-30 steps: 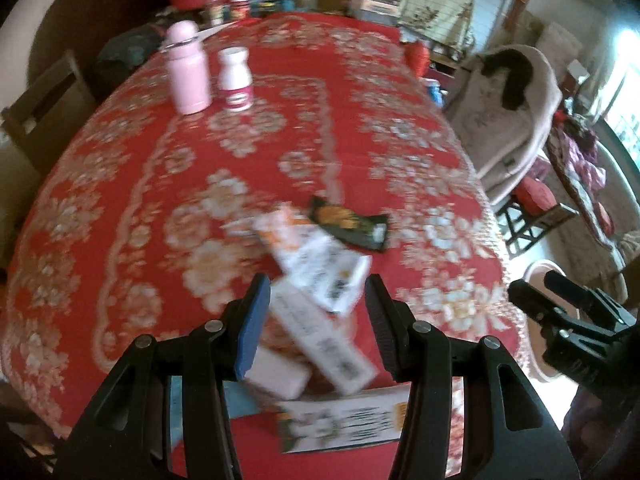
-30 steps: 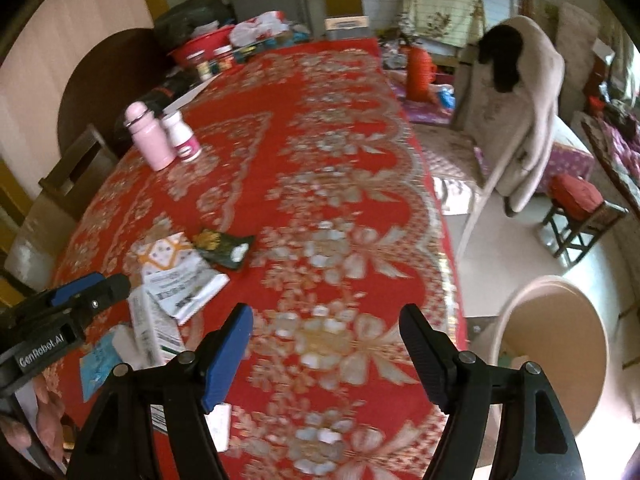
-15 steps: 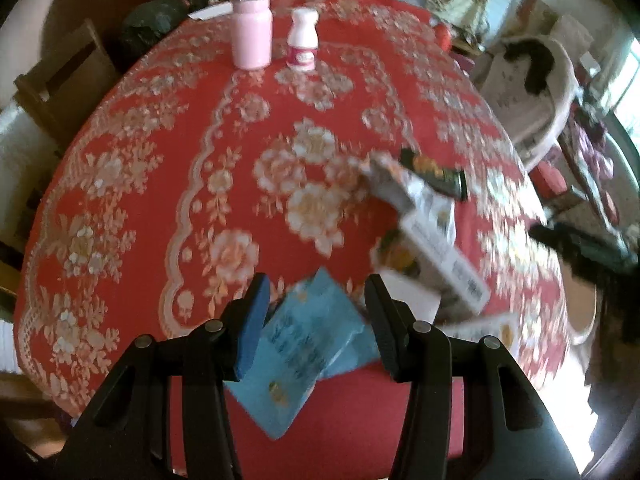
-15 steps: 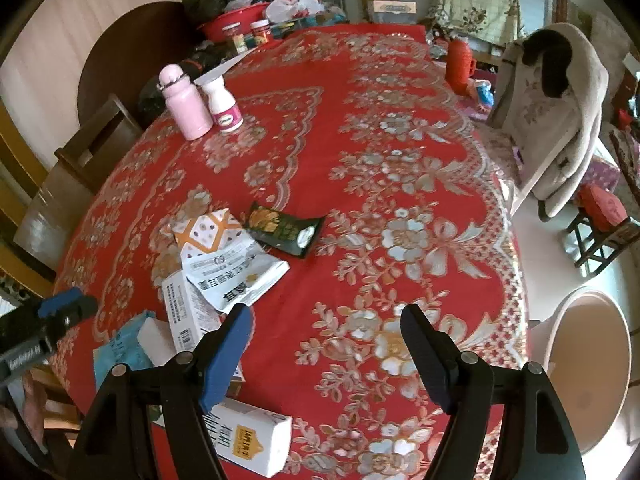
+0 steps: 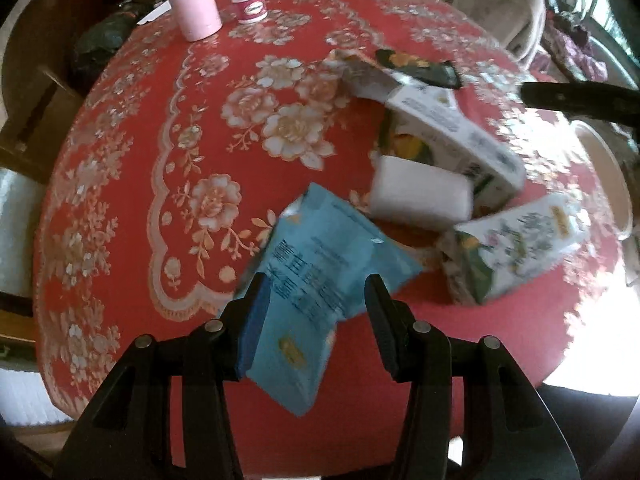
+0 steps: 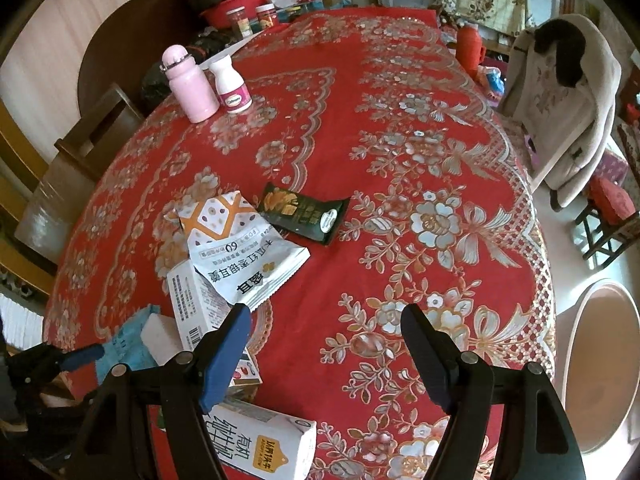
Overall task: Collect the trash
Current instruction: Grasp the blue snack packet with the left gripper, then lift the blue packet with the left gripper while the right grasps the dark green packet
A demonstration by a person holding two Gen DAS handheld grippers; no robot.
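Trash lies in a heap near the front edge of the red flowered table point(image 6: 400, 120). A blue packet point(image 5: 320, 272) lies flat between the fingers of my left gripper point(image 5: 318, 308). The jaws are open: the left pad is at the packet's edge and the right pad is clear of it. Beside the packet are a white block point(image 5: 420, 196), a printed white carton point(image 5: 452, 128) and a milk carton point(image 5: 516, 248). A white-and-orange pouch point(image 6: 240, 252) and a dark green wrapper point(image 6: 304, 210) lie further in. My right gripper point(image 6: 326, 320) hangs open over bare cloth, holding nothing.
A beige bin point(image 6: 600, 368) stands on the floor off the table's right edge. A pink bottle point(image 6: 190, 84) and a white pill bottle point(image 6: 232, 88) stand at the far left. A chair draped with a coat point(image 6: 568, 92) is on the right, a wooden chair point(image 6: 80, 160) on the left.
My left gripper has sunk and shifted from above the white cartons to the blue packet, rolling somewhat. The right gripper has drifted a little, and the milk carton now shows below it.
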